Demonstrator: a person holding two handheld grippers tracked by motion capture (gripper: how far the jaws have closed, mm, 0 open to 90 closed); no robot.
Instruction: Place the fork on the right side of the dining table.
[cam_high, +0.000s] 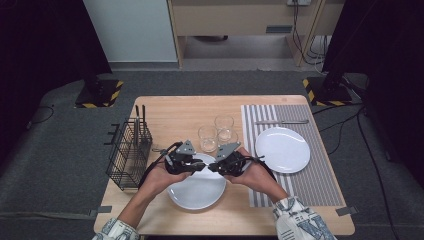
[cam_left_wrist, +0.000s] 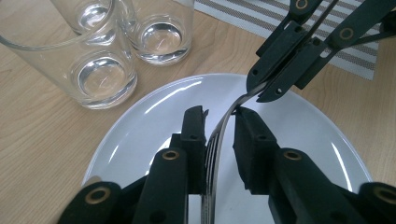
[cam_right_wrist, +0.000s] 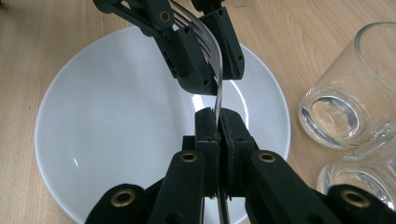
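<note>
1. We hold a fork (cam_left_wrist: 219, 140) in the air above the near white plate (cam_high: 195, 192), passing it between our two tools.
2. The right gripper (cam_right_wrist: 217, 116) is clamped tight on the fork's handle; in the right gripper view its jaws pinch the thin metal edge-on with no gap showing.
3. The left gripper (cam_left_wrist: 219, 119) straddles the tine end. In the left gripper view its jaws stand a little apart, with daylight on either side of the fork, so we judge it open and not bearing the load.
4. The relation that matters: the fork's long axis runs from one tool to the other, roughly left to right across the table in the high view, tines toward our left, handle toward our right. Both tools sit at the fork; only the right one has it.
5. We judge the next move to be a separation along that axis, which needs the left jaws to stay clear of the tines.
6. Two empty glasses (cam_high: 207, 138) stand just beyond the plate, near both tools and the likeliest things to knock.
7. A wire basket (cam_high: 129, 155) with cutlery stands at our left. A striped mat (cam_high: 300, 185) at our right carries a second plate (cam_high: 282, 150) and a knife (cam_high: 281, 121), well apart from the tools.
</note>
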